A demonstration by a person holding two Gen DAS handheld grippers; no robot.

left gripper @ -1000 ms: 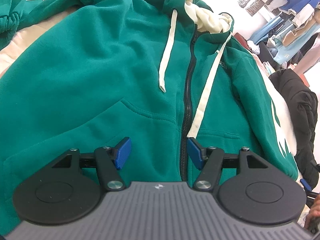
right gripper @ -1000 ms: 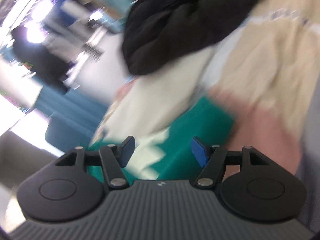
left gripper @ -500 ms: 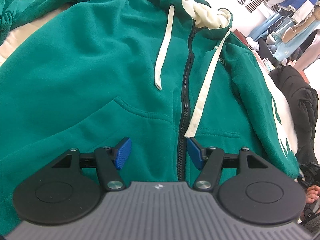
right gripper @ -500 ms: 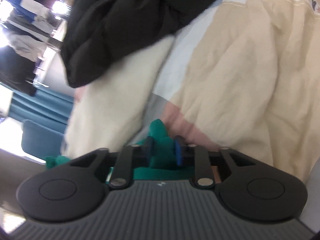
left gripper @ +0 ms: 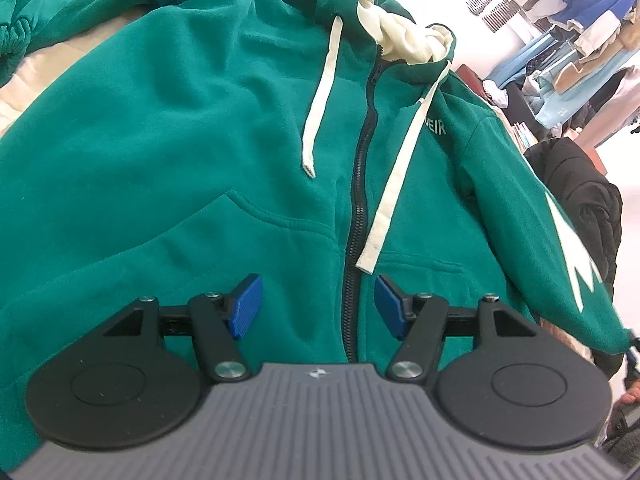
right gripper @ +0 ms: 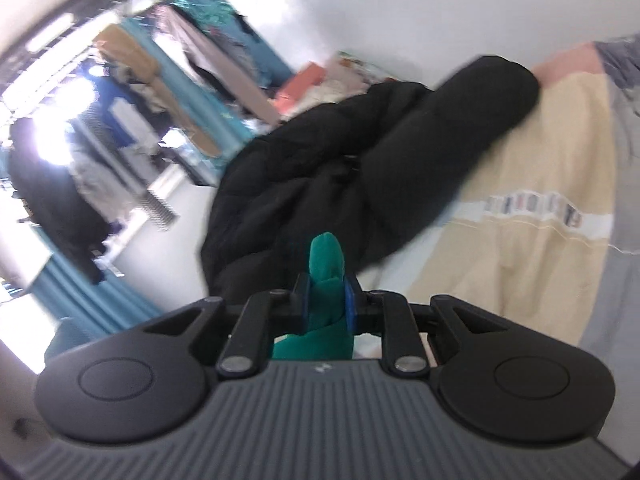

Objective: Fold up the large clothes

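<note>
Green hoodie (left gripper: 208,152) lies flat, zipped, across the bed. Right gripper (right gripper: 326,300) has just clamped its jaws on the cuff; left gripper (left gripper: 316,304) hovers, jaws apart, over the hem. Thin pinch, so the sleeve could slip mid-fold.

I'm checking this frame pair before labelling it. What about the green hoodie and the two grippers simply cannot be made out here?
- Left wrist view: the green hoodie's hem is hidden behind the left gripper, whose jaws are open.
- Left wrist view: the far sleeve is cut off by the upper left edge.
- Right wrist view: which part of the hoodie the right gripper pinches; only a green tuft shows.
- Right wrist view: the clothes rack is blurred.
</note>
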